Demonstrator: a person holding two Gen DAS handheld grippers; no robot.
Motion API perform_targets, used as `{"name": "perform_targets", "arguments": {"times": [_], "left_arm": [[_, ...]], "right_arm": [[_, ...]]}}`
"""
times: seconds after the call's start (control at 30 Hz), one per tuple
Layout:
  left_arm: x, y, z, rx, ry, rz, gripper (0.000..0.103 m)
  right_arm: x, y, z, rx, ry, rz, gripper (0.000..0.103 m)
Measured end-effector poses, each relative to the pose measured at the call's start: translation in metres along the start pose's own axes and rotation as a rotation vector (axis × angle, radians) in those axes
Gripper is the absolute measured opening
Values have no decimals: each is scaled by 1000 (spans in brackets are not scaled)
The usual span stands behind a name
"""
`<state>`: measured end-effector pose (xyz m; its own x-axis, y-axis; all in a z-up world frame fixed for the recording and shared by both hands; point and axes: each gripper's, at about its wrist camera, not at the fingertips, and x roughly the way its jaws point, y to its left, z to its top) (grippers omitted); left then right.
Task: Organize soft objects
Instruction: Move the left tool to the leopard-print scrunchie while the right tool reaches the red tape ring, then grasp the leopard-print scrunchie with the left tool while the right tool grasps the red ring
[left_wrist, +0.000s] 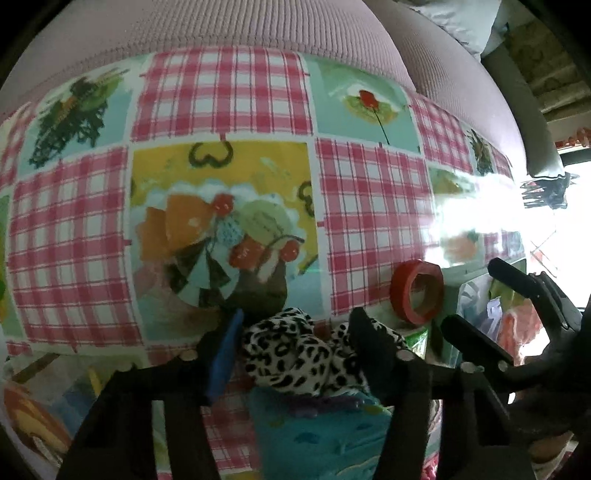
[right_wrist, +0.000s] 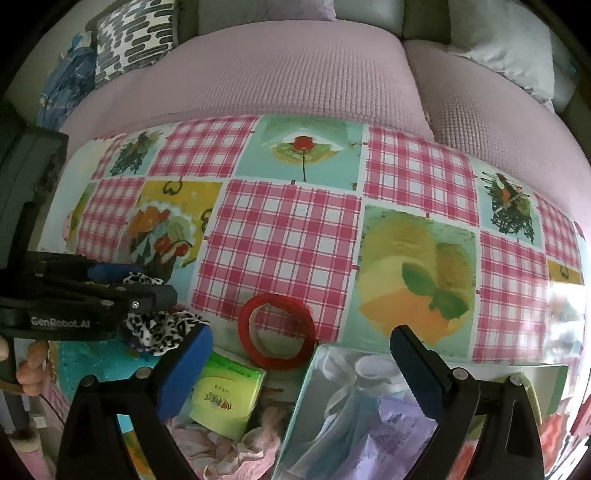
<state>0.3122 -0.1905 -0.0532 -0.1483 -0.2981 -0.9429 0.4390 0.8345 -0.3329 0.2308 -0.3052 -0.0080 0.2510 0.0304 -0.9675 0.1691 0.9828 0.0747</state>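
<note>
My left claw (left_wrist: 295, 354) pinches the leopard-print cloth (left_wrist: 295, 358) at the table's (left_wrist: 369, 203) near edge, above a teal cloth; I'd lift straight, avoiding the red tape roll (left_wrist: 417, 291). Right claw (right_wrist: 299, 354) hangs spread, empty.

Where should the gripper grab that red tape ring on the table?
Probably on the red tape ring's rim, from above: it lies flat on the tablecloth with its hole open, so one finger can drop inside and one outside. The right gripper, open, already hangs nearest it.
</note>
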Motion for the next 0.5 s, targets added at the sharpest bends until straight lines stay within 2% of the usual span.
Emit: {"name": "perform_targets", "arguments": {"times": [0.3, 0.5], "left_arm": [[6, -5, -2, 45, -6, 7, 25], [4, 3, -1, 30, -32, 25, 15]], "right_arm": [[15, 5, 3, -14, 25, -6, 97], [24, 5, 5, -19, 42, -18, 95]]}}
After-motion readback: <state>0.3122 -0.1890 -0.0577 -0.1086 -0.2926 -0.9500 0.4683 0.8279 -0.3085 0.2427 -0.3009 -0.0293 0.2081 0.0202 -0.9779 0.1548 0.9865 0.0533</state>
